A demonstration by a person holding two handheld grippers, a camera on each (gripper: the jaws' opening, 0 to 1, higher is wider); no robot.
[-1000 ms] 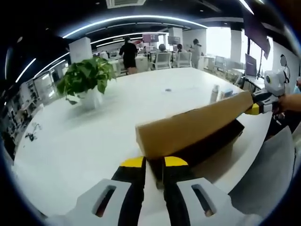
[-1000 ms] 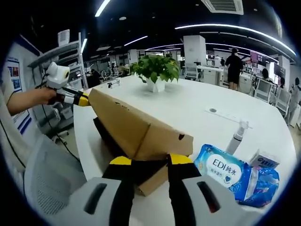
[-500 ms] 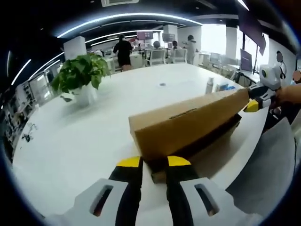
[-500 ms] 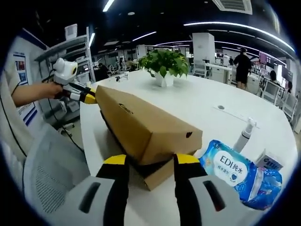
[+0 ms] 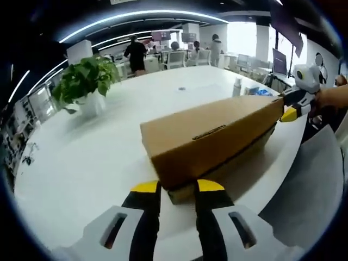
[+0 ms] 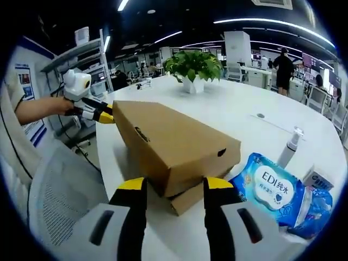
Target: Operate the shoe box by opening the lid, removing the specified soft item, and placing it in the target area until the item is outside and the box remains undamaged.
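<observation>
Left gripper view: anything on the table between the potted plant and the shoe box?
No. In the left gripper view the stretch between the potted plant and the shoe box is bare white table.

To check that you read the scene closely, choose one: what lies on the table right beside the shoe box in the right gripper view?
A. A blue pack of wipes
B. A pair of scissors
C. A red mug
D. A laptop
A: a blue pack of wipes marked EDI lies on the white table next to the near corner of the shoe box.
</observation>
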